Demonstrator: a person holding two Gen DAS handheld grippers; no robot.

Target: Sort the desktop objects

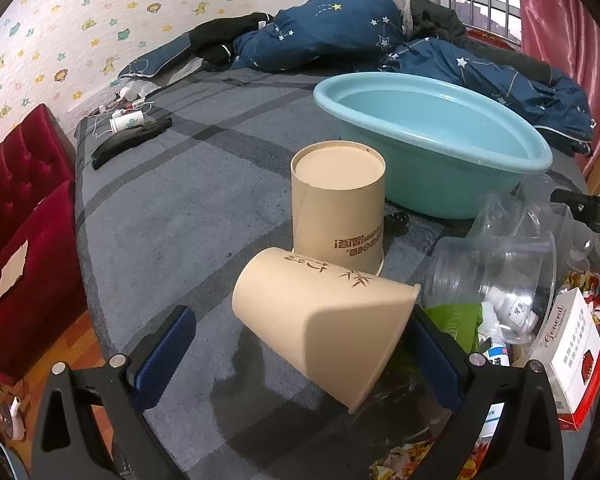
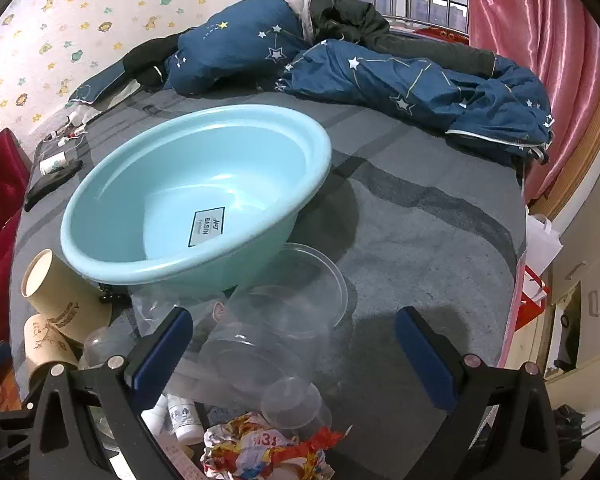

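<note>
Left gripper is spread wide around a tipped-over paper cup, not squeezing it. Right gripper is wide open too, over clear plastic tubs just in front of the blue basin.

Cigarette box partly behind gripper arm; small black object behind cup, unidentifiable.

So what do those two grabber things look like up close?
Both look alike. The left gripper and the right gripper each have two black plastic arms with triangle-shaped holes, round silver bolts on top, and flat dark blue pads on the insides of the fingers. No cables, hands or sleeves show.
</note>
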